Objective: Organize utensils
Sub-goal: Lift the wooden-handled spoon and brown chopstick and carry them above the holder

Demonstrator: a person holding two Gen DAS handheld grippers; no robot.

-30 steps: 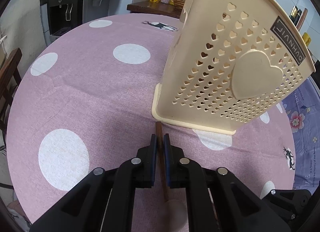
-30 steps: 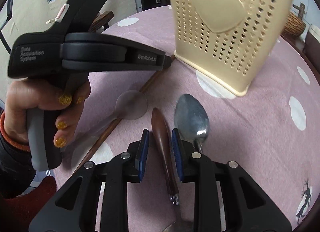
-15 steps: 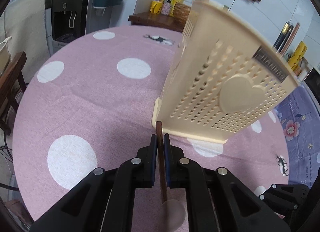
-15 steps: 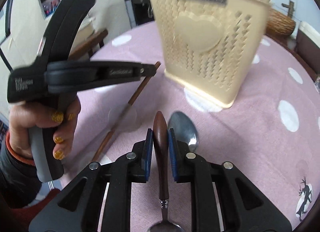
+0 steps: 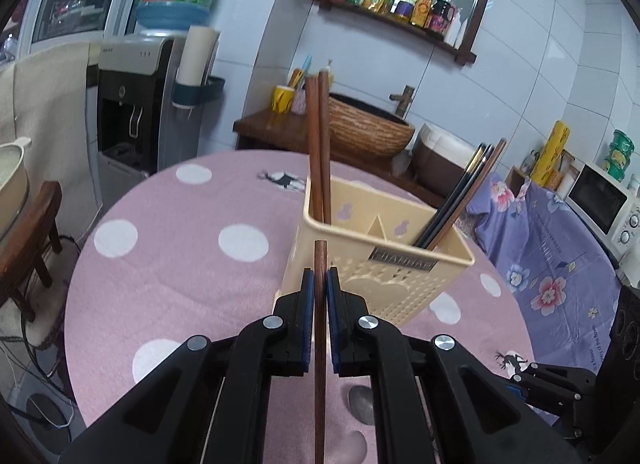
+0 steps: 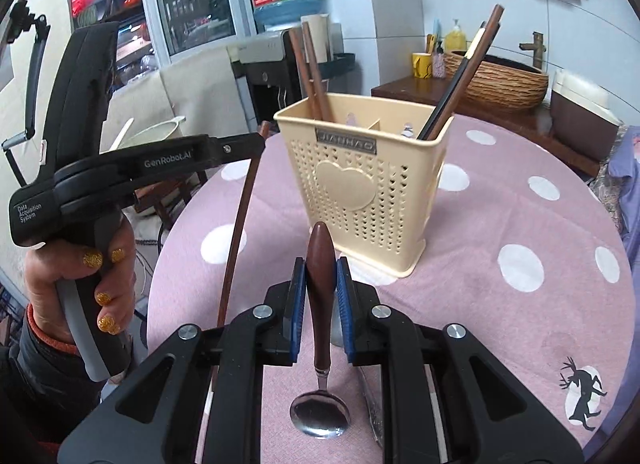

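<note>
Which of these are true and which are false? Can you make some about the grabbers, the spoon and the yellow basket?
1. The left gripper is shut on a brown chopstick. True.
2. The right gripper holds a fork. False: it grips a spoon by its brown handle.
3. The cream basket is empty. False: chopsticks already stand inside it.
4. The tablecloth is pink with white dots. True.
5. The basket lies on its side. False: it stands upright.
</note>
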